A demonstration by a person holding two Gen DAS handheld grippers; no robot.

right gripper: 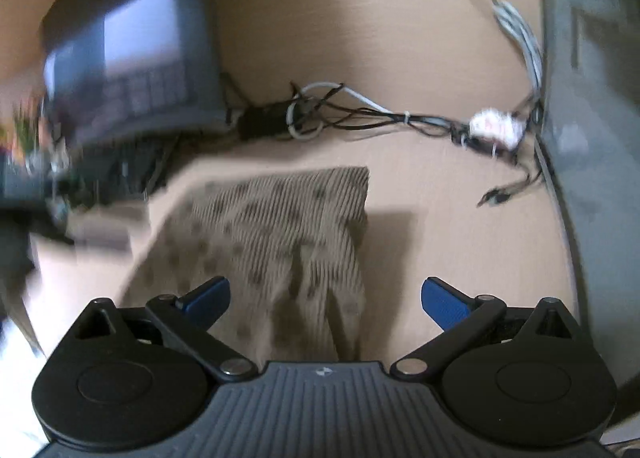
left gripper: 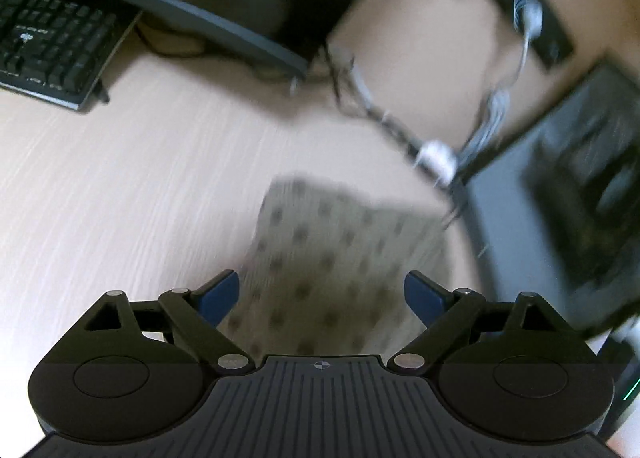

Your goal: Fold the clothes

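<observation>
A beige garment with dark dots (left gripper: 340, 254) lies folded on the pale wooden desk (left gripper: 120, 186), blurred by motion. My left gripper (left gripper: 322, 294) hangs above its near part with both blue fingers spread wide and nothing between them. In the right wrist view the same ribbed, dotted cloth (right gripper: 280, 226) reaches from mid-frame down under the gripper body. My right gripper (right gripper: 326, 298) is open over its near right edge, apart from the fabric.
A black keyboard (left gripper: 48, 42) sits at the far left beside a monitor's dark curved base (left gripper: 192, 14). Tangled cables with a white connector (right gripper: 496, 126) run along the desk's back. A dark computer case (left gripper: 580, 198) stands to the right, a monitor (right gripper: 128, 70) to the left.
</observation>
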